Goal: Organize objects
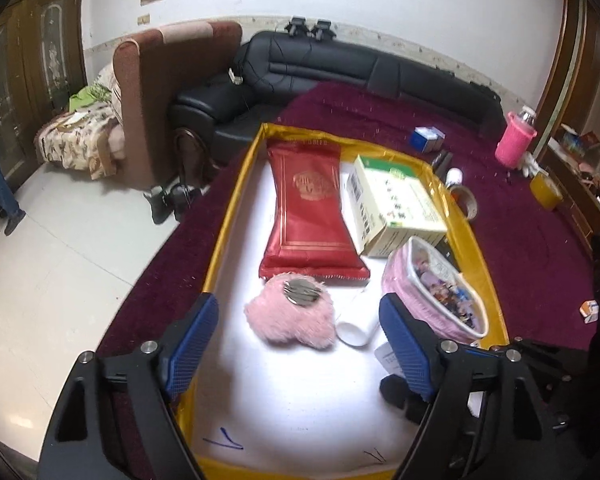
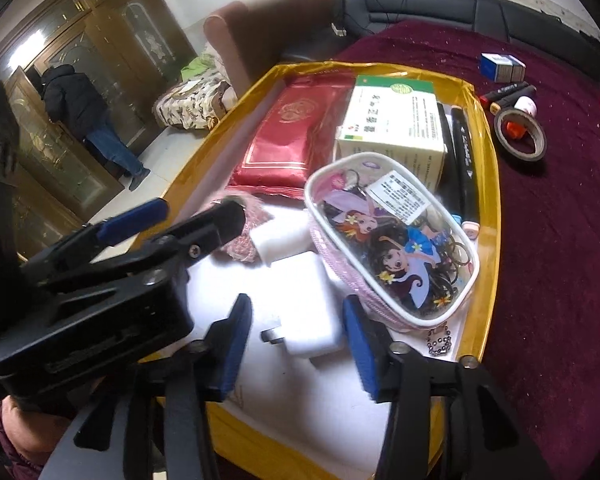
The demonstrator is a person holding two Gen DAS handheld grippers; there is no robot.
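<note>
A yellow-rimmed tray (image 1: 236, 200) with a white floor lies on the maroon cloth. It holds a red foil packet (image 1: 310, 208), a green-and-white box (image 1: 396, 204), a clear cartoon pouch (image 2: 396, 232), a pink fluffy piece (image 1: 292, 316) topped by a metal disc, and a white charger (image 2: 304, 304). My left gripper (image 1: 300, 344) hovers open over the tray, and the fluffy piece lies just ahead of its blue pads without touching them. My right gripper (image 2: 298, 346) is open too, its pads standing either side of the charger's near end with gaps showing. The left gripper (image 2: 196, 208) also appears in the right wrist view.
Black markers (image 2: 464, 148) lie along the tray's right wall. On the cloth outside it are a tape roll (image 2: 520, 136), a small blue box (image 2: 502, 66), more markers and a pink cup (image 1: 514, 142). A black sofa (image 1: 380, 68) stands behind, and a person stands at a cabinet on the far left.
</note>
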